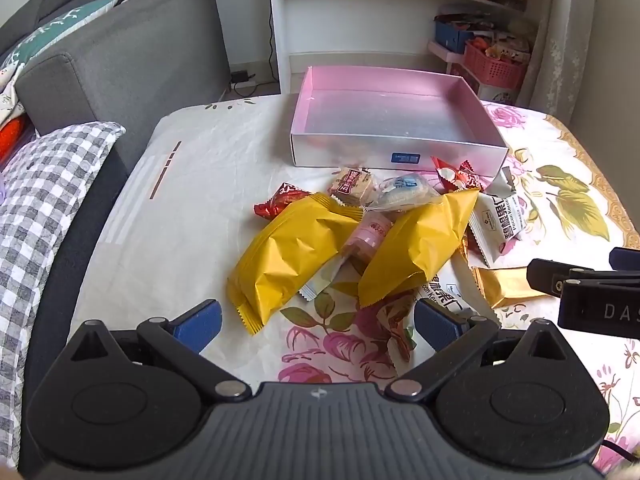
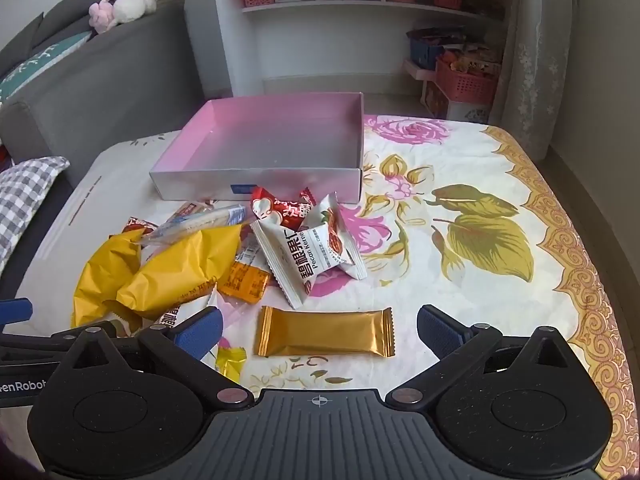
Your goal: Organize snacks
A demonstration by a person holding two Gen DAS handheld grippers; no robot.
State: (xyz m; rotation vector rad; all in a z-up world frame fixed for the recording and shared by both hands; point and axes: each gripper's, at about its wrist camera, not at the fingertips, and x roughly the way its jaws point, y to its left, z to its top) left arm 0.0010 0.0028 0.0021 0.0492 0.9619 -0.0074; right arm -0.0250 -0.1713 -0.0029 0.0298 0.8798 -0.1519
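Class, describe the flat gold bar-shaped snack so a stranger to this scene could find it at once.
Start at the pink-lined box on the flowered cloth, then come toward the camera past the snack pile. The gold bar lies alone, flat and crosswise, plain shiny gold with crimped ends, unlike the puffy yellow bags.

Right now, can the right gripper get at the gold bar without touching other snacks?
Probably yes. The right gripper is open, and the gold bar lies flat and alone on the cloth between its fingers; the yellow bags sit off to the left, apart from it.
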